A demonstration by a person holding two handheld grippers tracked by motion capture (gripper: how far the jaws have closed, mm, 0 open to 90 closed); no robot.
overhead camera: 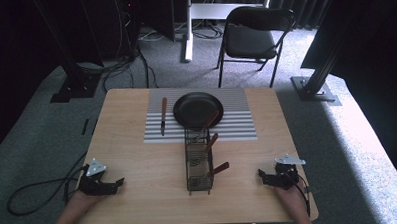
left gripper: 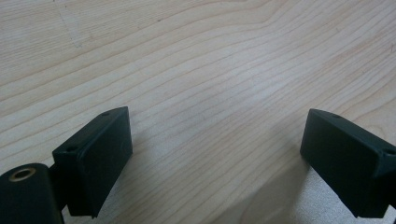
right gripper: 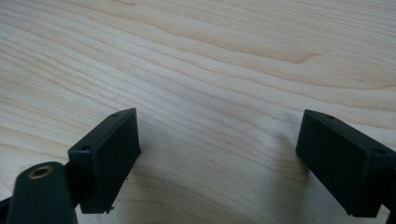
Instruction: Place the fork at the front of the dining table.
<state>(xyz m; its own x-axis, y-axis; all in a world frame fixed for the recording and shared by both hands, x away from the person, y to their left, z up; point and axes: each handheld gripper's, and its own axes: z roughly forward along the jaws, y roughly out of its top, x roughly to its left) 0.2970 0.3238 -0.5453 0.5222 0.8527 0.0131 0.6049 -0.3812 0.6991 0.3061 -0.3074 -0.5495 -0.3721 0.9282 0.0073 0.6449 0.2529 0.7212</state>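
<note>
A person is resting the left gripper (overhead camera: 120, 183) and right gripper (overhead camera: 261, 175) on a wooden table (overhead camera: 138, 159), either side of a wire rack (overhead camera: 198, 162) holding wooden-handled utensils. Both grippers' jaws are spread wide, gripping nothing. Beyond the rack, a black plate (overhead camera: 198, 109) and a knife (overhead camera: 163, 115) are lying on a striped mat (overhead camera: 236, 115).

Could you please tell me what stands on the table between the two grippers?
In the high view, a wire caddy holding wooden-handled utensils stands between the left gripper and the right gripper.
</note>
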